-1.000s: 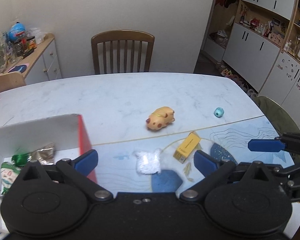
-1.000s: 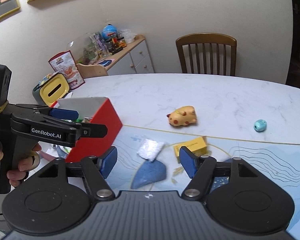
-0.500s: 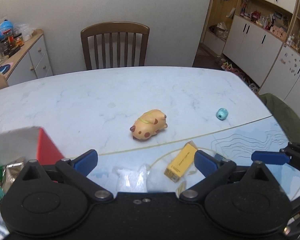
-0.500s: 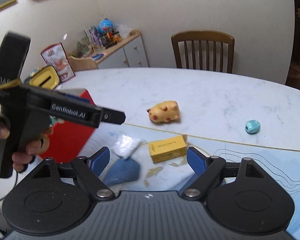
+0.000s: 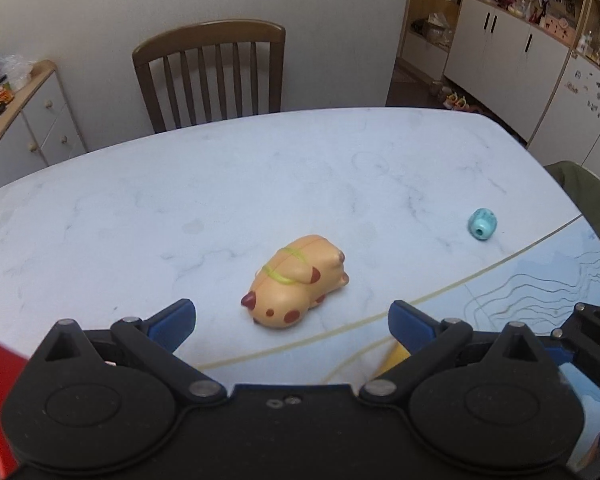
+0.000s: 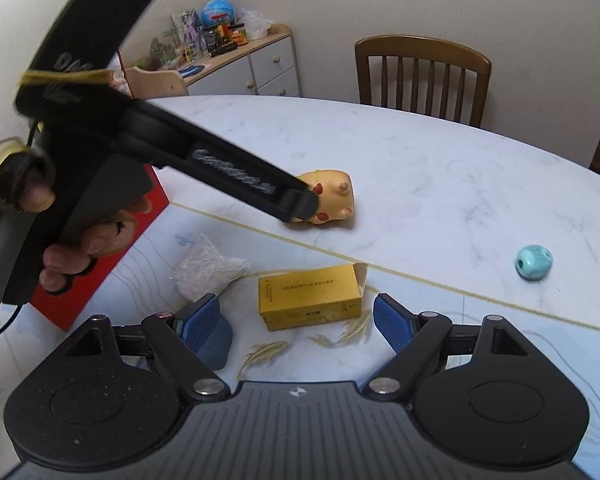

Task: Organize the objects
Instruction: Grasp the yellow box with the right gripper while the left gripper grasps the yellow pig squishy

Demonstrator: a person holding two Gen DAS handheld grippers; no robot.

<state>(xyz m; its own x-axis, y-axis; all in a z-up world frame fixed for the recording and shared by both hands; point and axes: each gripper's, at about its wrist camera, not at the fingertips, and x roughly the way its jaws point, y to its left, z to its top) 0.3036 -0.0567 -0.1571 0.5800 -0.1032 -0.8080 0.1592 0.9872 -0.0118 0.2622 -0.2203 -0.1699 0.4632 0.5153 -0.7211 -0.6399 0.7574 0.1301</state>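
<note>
An orange spotted toy animal (image 5: 296, 280) lies on the marble table, just ahead of my open left gripper (image 5: 291, 322), between the lines of its blue pads and untouched. The right wrist view shows that gripper (image 6: 300, 204) reaching in from the left, its tip against the toy (image 6: 334, 196). My right gripper (image 6: 296, 320) is open, with a yellow carton (image 6: 312, 296) lying just in front of its pads. A crumpled white packet (image 6: 208, 268) rests left of the carton. A teal bead (image 6: 534, 262) sits alone to the right.
A red-sided box (image 6: 100, 280) stands at the left, behind the hand (image 6: 60, 264) holding the left gripper. A wooden chair (image 5: 210, 76) is at the table's far edge. A cluttered sideboard (image 6: 256, 64) stands against the wall. A blue patterned mat (image 5: 540, 280) covers the near table.
The left gripper has moved forward and right, from over the red box to the toy animal. The right gripper has come closer to the yellow carton. Both stayed open.
</note>
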